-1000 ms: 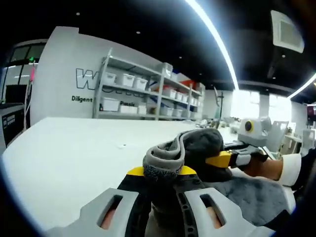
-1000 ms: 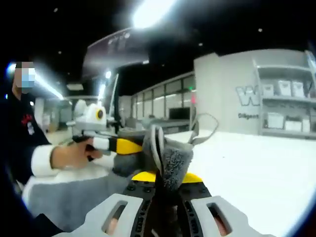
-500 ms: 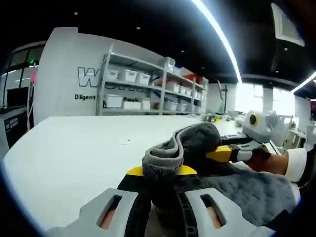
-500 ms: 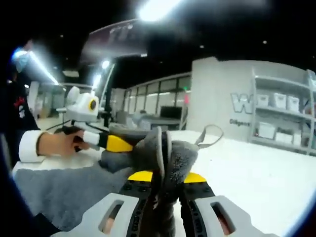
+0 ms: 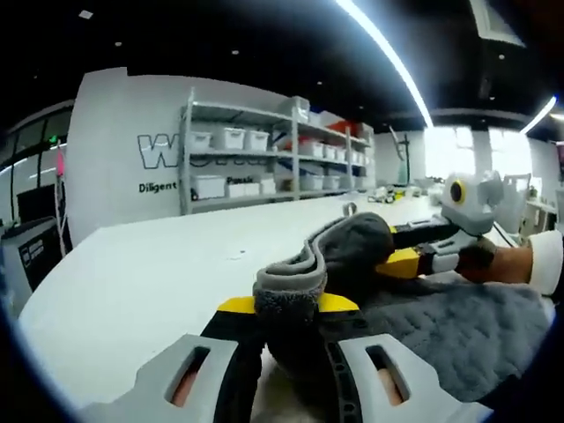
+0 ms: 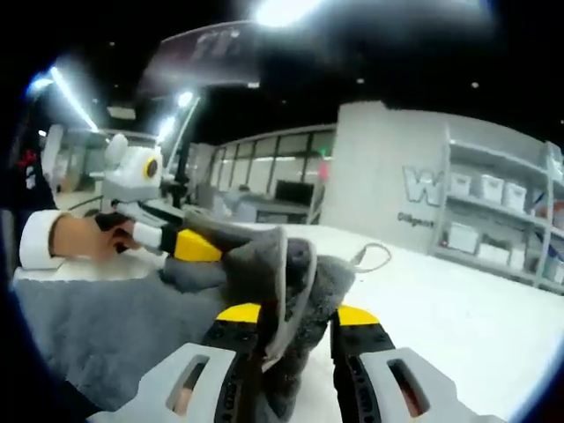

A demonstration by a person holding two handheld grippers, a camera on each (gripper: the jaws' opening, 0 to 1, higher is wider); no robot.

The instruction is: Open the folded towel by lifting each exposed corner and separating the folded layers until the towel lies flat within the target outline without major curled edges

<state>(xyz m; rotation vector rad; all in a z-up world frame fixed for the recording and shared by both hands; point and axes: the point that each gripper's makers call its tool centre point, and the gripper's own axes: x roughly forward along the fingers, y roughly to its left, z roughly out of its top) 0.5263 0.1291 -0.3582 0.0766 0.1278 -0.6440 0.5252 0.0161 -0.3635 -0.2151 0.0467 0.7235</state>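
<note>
The grey towel (image 5: pixel 458 330) is held up off the white table (image 5: pixel 123 282) by both grippers. My left gripper (image 5: pixel 288 308) is shut on a bunched grey corner of the towel that bulges above its yellow-tipped jaws. My right gripper (image 6: pixel 293 317) is shut on another corner, whose light hem and hanging loop (image 6: pixel 374 256) stick out. The towel (image 6: pixel 97 326) spans between them. In the left gripper view the right gripper (image 5: pixel 414 262) comes in from the right; in the right gripper view the left gripper (image 6: pixel 189 247) comes in from the left, held by a hand (image 6: pixel 75 238).
Shelving (image 5: pixel 256 163) with white bins stands against the far wall behind the table. The white tabletop (image 6: pixel 476 317) stretches wide beyond the towel. A person's white sleeve (image 5: pixel 546 264) shows at the right edge.
The two grippers have drawn slightly apart, and the towel between them has spread wider. Both views have shifted with the hands.
</note>
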